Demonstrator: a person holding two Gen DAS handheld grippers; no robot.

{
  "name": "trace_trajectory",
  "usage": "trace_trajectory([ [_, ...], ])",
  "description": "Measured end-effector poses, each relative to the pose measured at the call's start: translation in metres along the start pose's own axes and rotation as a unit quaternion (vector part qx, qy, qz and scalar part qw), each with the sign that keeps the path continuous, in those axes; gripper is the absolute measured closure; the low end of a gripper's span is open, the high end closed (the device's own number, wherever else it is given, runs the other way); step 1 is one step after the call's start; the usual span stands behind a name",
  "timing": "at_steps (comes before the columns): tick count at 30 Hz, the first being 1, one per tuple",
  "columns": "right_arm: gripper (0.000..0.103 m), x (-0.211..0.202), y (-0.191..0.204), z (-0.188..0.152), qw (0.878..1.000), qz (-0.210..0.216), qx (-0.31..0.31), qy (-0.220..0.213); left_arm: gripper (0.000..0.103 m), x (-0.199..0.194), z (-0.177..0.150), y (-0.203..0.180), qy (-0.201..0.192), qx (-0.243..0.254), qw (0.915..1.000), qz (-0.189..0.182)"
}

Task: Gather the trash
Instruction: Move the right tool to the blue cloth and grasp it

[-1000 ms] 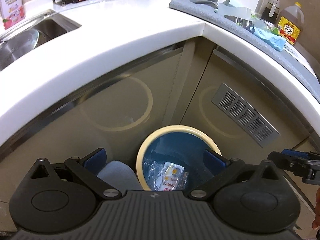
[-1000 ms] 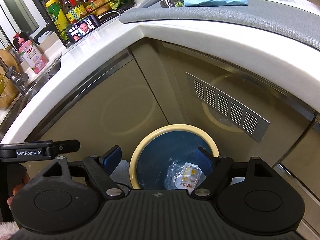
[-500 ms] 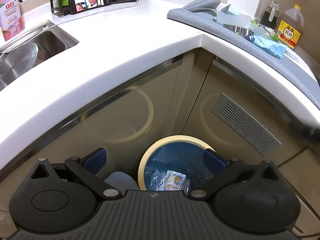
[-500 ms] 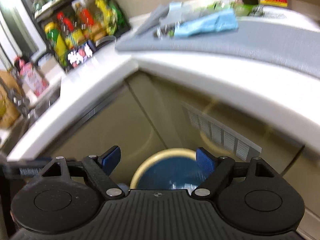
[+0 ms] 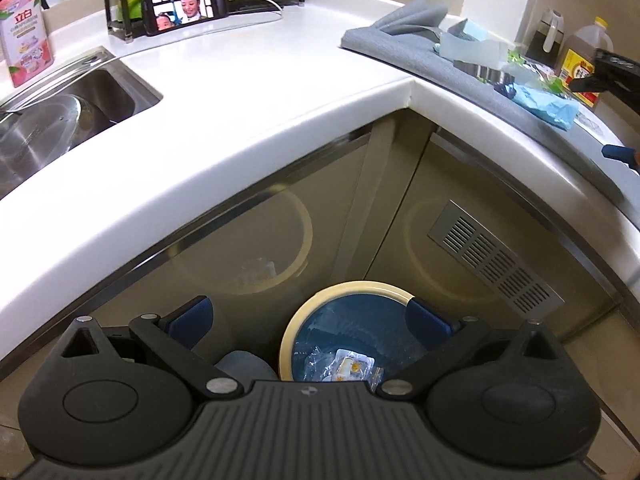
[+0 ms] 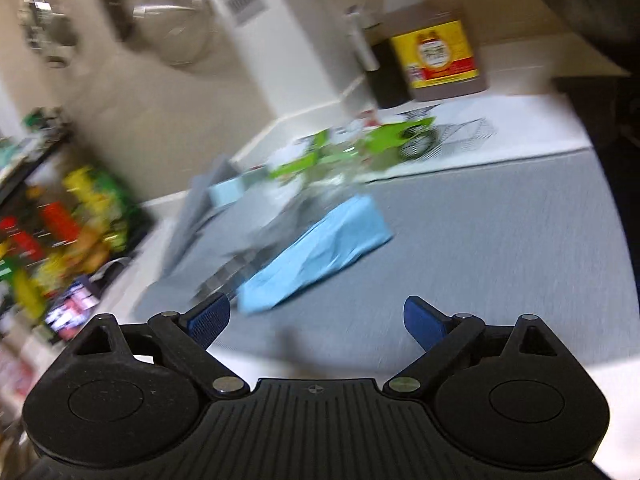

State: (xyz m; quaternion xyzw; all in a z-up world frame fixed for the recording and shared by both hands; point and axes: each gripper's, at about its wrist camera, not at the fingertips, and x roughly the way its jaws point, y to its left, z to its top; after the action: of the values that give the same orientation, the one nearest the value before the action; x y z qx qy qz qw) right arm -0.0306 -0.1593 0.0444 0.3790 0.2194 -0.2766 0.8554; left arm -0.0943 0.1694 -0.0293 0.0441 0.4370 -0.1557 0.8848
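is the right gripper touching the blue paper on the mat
Apart. In the right wrist view, though blurred, the right gripper, jaws opening and empty, sits short of the blue paper, with bare grey mat showing between the fingertips and the paper's near edge.

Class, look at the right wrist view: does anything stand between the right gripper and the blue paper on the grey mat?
Nothing visible does. The right gripper, its jaws opening and empty, faces the blue paper across bare grey mat; the other clutter lies beyond it.

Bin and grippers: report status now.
Left gripper open, empty, over bin. Right gripper opening, empty, facing blue wrapper on mat. Nothing in the way.
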Motion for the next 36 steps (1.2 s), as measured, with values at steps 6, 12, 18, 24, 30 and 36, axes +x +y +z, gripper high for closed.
trace_trajectory([
  [6,0.005,0.042,0.012,0.012,0.998,-0.061,-0.001,0.004,0.0,0.001,0.002,0.008,0.003,-0.008,0.9999,0.006],
  [12,0.001,0.073,0.025,0.005,0.992,-0.086,-0.088,0.016,0.0,0.003,0.003,0.012,0.005,-0.011,0.9999,0.01],
  [18,0.001,0.06,0.012,0.007,0.979,-0.11,-0.17,-0.021,0.0,0.008,0.004,0.009,0.011,-0.007,0.9998,0.012],
  [24,0.001,0.041,-0.034,0.027,0.974,-0.149,-0.16,-0.057,0.0,0.006,0.011,0.0,0.002,0.009,0.9999,0.009],
  [30,0.0,0.014,-0.053,0.023,0.989,-0.064,-0.124,-0.054,0.0,-0.002,0.042,-0.019,-0.035,0.024,0.999,0.012],
  [36,0.0,0.028,-0.033,0.022,0.996,0.008,-0.086,-0.029,0.0,-0.011,0.081,-0.053,-0.088,0.058,0.9943,0.018],
])
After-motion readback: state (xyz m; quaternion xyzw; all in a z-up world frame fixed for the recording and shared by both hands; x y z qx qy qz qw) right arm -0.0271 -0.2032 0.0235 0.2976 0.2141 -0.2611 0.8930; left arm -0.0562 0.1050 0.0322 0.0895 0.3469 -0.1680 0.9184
